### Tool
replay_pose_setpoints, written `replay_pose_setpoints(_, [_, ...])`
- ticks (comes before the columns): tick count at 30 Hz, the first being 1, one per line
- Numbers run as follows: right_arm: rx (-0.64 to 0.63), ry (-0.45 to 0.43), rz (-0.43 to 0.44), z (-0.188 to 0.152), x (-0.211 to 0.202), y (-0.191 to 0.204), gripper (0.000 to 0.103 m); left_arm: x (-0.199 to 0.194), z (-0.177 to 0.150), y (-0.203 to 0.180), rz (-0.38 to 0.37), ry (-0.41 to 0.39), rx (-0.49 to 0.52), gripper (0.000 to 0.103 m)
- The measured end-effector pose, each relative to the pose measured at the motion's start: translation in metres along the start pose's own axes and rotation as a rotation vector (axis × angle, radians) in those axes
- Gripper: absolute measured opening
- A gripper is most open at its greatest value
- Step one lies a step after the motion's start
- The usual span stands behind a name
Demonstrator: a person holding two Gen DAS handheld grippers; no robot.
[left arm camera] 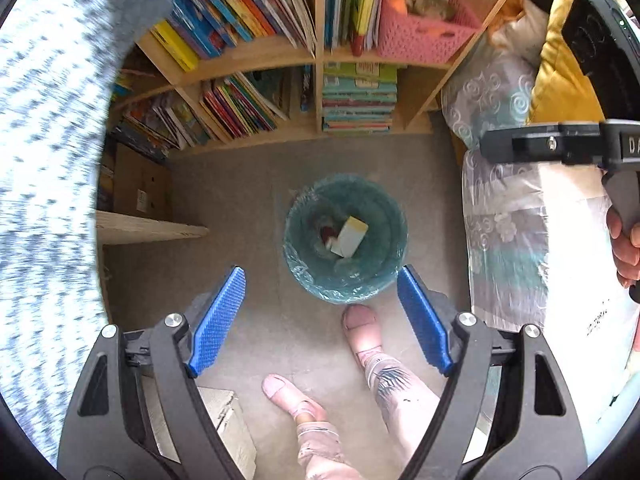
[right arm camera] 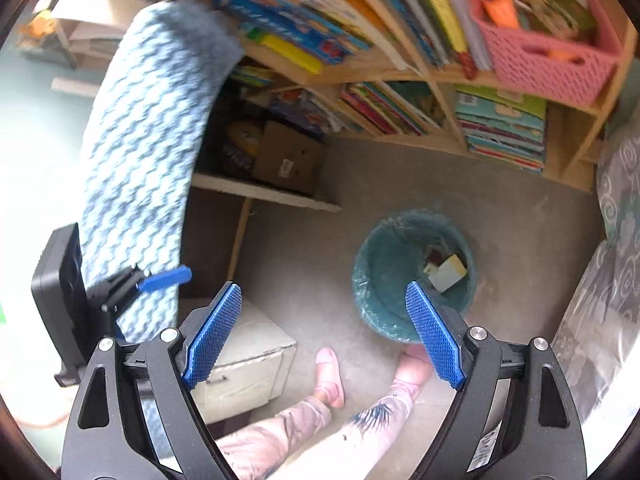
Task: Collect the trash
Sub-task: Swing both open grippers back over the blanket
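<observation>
Grey concrete floor point(left arm camera: 248, 200) before a wooden bookshelf point(left arm camera: 316, 52) of books. Teal-lined trash bin point(left arm camera: 346, 240) stands on floor, holding a white-yellow carton point(left arm camera: 352, 236). Left gripper point(left arm camera: 320, 320) and right gripper point(right arm camera: 324, 332) both spread, empty, above it.

Ahead of me stood a wooden bookshelf point(left arm camera: 256, 56) full of books, with a pink basket point(right arm camera: 548, 60) on it and a cardboard box point(right arm camera: 288, 160) nearby.

Place: a home room, likely a child's bedroom.
Evidence: wooden bookshelf point(left arm camera: 316, 60) packed with colourful picture books, pink storage basket point(left arm camera: 424, 36), patterned bedding point(left arm camera: 496, 208), lined bin point(left arm camera: 346, 240).
</observation>
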State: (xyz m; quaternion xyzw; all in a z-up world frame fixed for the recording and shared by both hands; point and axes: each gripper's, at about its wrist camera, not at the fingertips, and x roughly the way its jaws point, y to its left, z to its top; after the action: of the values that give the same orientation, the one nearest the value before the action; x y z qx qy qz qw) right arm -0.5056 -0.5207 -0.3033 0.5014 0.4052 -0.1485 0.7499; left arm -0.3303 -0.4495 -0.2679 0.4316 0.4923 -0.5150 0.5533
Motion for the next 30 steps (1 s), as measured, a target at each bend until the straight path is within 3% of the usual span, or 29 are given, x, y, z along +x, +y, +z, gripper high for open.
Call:
replay_pose_setpoints(8, [-0.175, -0.022, 0.047, 0.003, -0.041, 0.085, 0.089, -0.076, -0.020, 0.016, 0.050, -0.080, -0.036, 0.086])
replay_pose_setpoints(18, [-0.438, -0.037, 0.103, 0.005, -0.066, 0.222, 0.090, -0.180, -0.073, 0.075, 0.115, -0.207, -0.194, 0.095])
replay_pose_setpoints(24, [-0.600, -0.027, 0.157, 0.007, -0.061, 0.306, 0.090, -0.235, -0.112, 0.126, 0.188, -0.292, -0.291, 0.096])
replay_pose_setpoints(30, [-0.740, 0.013, 0.190, 0.008, -0.037, 0.379, 0.090, -0.265, -0.161, 0.178, 0.255, -0.334, -0.403, 0.096])
